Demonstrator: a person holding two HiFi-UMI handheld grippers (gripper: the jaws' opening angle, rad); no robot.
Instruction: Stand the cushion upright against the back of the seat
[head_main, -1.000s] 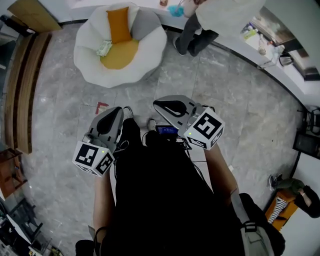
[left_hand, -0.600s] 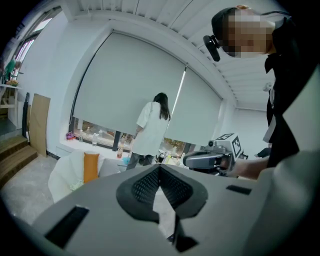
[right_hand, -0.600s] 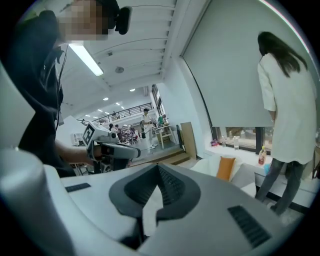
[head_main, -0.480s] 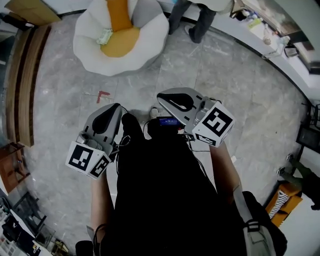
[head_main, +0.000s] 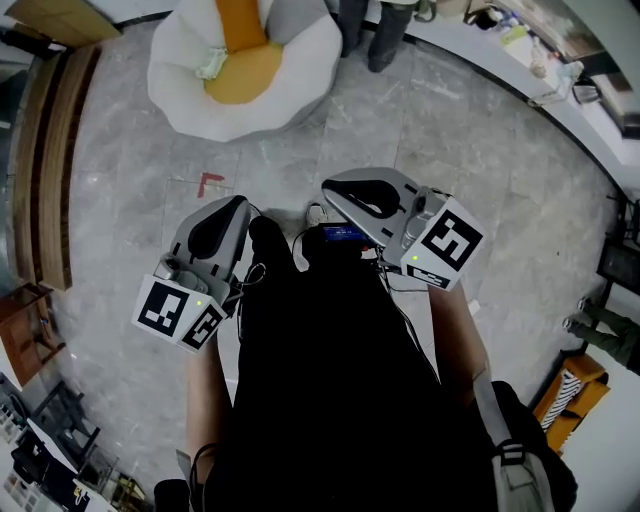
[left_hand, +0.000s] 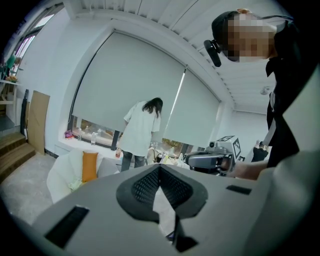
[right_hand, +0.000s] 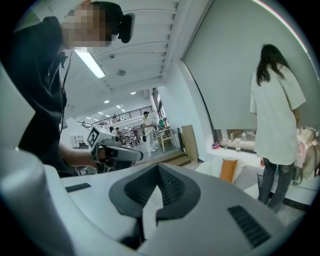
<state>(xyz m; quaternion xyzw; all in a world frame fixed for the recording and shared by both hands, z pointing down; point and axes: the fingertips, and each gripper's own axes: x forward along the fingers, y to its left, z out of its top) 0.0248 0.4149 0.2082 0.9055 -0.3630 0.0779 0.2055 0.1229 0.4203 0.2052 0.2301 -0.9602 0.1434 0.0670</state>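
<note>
A white round seat (head_main: 190, 95) stands on the floor far ahead of me, at the top of the head view. An orange cushion (head_main: 240, 20) stands against its back above an orange seat pad (head_main: 243, 72); it also shows as the orange cushion (left_hand: 90, 166) (right_hand: 228, 170) in both gripper views. My left gripper (head_main: 232, 207) and right gripper (head_main: 332, 190) are held close to my body, far from the seat. Both are shut with nothing between their jaws. The left gripper (left_hand: 160, 169) and the right gripper (right_hand: 159, 167) each point roughly toward the seat.
A person (left_hand: 140, 132) stands just behind the seat at a window ledge, legs (head_main: 370, 30) at the top edge. A grey cushion (head_main: 290, 15) and a small pale green thing (head_main: 210, 65) lie in the seat. Wooden steps (head_main: 50, 150) run along the left; a red floor mark (head_main: 208, 183) lies ahead.
The seat and the standing person have slid toward the top edge of the head view. Both grippers have drifted slightly down and right, still shut and held near my body.
</note>
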